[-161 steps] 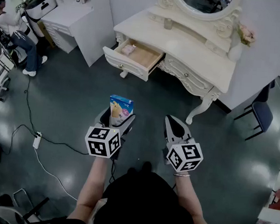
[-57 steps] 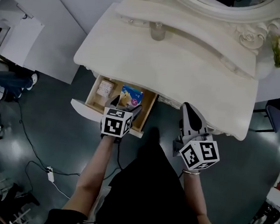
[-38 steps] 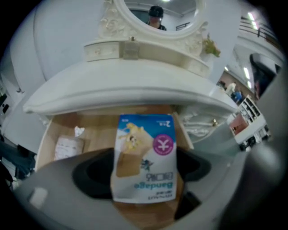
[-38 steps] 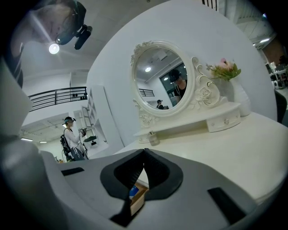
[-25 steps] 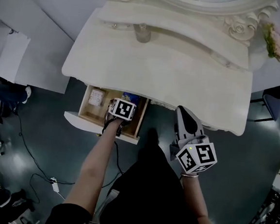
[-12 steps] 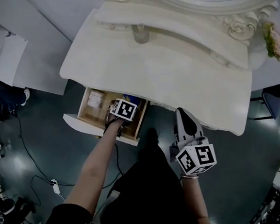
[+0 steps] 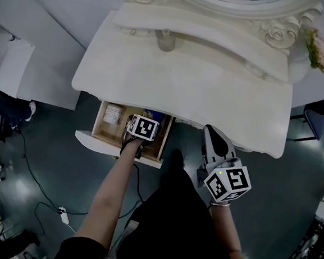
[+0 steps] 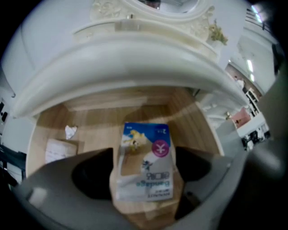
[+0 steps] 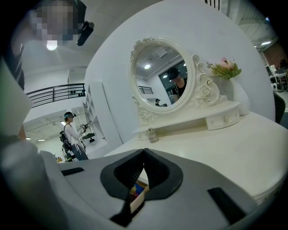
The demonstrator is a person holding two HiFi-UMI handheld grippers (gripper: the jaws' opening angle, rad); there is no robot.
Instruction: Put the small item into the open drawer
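Observation:
The small item is a blue and white packet [image 8: 145, 161]; only its blue edge [image 7: 150, 113] shows in the head view. It sits low inside the open wooden drawer [image 7: 101, 143] of the white dressing table [image 7: 210, 91]. My left gripper [image 8: 144, 173] is reached down into the drawer [image 8: 90, 119], shut on the packet with a pad against each side. In the head view its marker cube hides the left gripper [image 7: 147, 119]. My right gripper [image 7: 211, 131] hangs beside the drawer under the table edge. The right gripper [image 9: 144, 152] is shut with nothing in it.
A flat white box [image 7: 113, 114] and a crumpled white scrap [image 8: 70, 131] lie at the drawer's left end. On the tabletop stand a small jar [image 7: 165, 40], an oval mirror [image 9: 164, 76] and pink flowers [image 7: 313, 46]. The tabletop overhangs the drawer. Cables [image 7: 39, 183] run across the floor.
I came up to the dressing table and my left gripper went down into the drawer with the packet. Over the last second it has hardly moved. The right gripper stays shut at the side.

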